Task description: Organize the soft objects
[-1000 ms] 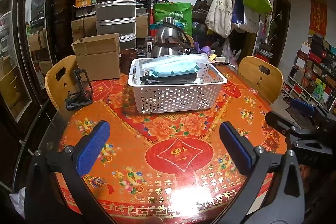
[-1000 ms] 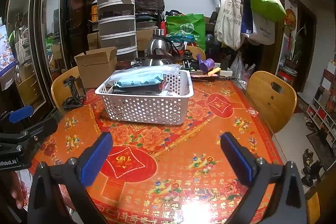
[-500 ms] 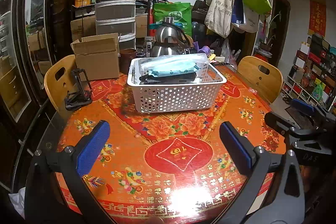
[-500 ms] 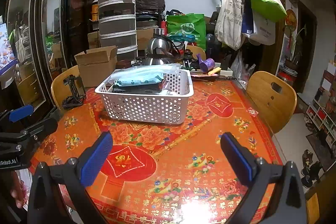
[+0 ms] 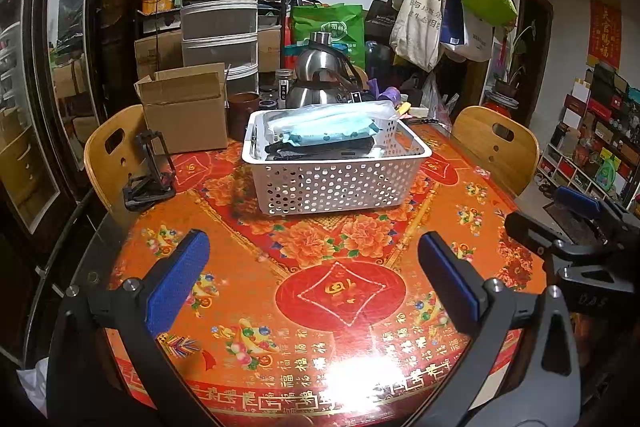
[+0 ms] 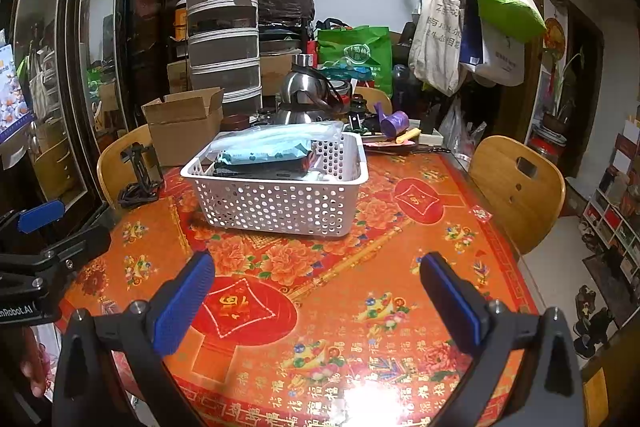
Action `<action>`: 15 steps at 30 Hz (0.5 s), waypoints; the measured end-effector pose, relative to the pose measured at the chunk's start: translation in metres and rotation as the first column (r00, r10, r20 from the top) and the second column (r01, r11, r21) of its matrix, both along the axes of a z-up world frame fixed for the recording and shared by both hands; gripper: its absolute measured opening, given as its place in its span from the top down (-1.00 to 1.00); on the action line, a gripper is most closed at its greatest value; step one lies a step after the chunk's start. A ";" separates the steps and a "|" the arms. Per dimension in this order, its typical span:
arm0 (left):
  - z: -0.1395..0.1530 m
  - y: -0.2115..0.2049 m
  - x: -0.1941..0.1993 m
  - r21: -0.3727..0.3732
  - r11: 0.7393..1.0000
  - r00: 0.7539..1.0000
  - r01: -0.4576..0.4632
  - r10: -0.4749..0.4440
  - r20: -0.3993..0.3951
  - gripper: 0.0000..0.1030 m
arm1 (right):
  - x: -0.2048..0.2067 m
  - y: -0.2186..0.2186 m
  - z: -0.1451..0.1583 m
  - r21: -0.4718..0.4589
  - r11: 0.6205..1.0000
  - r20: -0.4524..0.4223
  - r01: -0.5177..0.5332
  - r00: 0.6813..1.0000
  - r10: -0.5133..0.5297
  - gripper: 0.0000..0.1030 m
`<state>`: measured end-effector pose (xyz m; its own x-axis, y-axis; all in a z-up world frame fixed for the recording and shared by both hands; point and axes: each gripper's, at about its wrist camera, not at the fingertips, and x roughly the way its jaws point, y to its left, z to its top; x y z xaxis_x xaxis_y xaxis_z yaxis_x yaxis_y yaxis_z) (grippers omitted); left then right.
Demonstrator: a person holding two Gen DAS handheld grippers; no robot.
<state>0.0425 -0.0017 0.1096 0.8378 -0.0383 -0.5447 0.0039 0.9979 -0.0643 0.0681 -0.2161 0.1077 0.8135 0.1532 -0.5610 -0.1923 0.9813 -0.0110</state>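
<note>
**A:** Status, left to right?

**B:** Far left I see a wooden chair [image 5: 110, 155] with a black folding stand [image 5: 149, 171] on the table edge in front of it. Behind that, an open cardboard box [image 5: 186, 107].

**A:** Left tongs?

**B:** My left gripper [image 5: 312, 269] hangs over the near part of the red-and-orange table [image 5: 340, 291]. Jaws spread wide, blue pads [image 5: 178, 281] well apart, nothing between them. Only tablecloth shows in the gap.

**A:** The soft stuff?

**B:** All in the white perforated basket [image 5: 334, 183], mid-table, well beyond both grippers. A teal patterned soft pack [image 5: 332, 135] lies on top of a dark folded item [image 5: 320, 149], with a clear plastic bag [image 5: 328, 115] over the pile. The stack rises above the rim. Can't tell what's underneath.

**A:** Behind the basket?

**B:** A steel kettle [image 5: 320, 77], then a green shopping bag [image 5: 328, 27] at the wall. Coat rack with tote bags [image 5: 418, 23] to the right of that.

**A:** Right tongs?

**B:** My right gripper [image 6: 314, 287] is also fully spread and empty, over the table's near edge. From its camera the basket [image 6: 280, 203] sits ahead and slightly left. In the left view it shows at the right border, beside the table.

**A:** Far right?

**B:** A second wooden chair [image 6: 520, 187] at the table's right side.
</note>
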 end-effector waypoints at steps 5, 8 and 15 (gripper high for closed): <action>-0.001 0.000 0.000 0.000 1.000 1.000 0.001 -0.001 -0.001 -1.00 | 0.000 0.000 0.000 -0.002 1.000 0.000 -0.001 1.000 0.001 -0.99; -0.001 0.000 0.000 0.000 1.000 1.000 0.002 -0.002 0.000 -1.00 | 0.000 0.000 0.000 -0.002 1.000 -0.001 -0.001 1.000 0.001 -0.99; -0.002 0.001 -0.002 0.014 1.000 1.000 0.009 -0.010 0.012 -1.00 | 0.000 0.001 -0.001 -0.003 1.000 0.000 0.001 1.000 -0.001 -0.99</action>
<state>0.0403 -0.0009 0.1073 0.8438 -0.0386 -0.5353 0.0140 0.9987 -0.0500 0.0676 -0.2156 0.1068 0.8136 0.1502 -0.5617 -0.1910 0.9815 -0.0143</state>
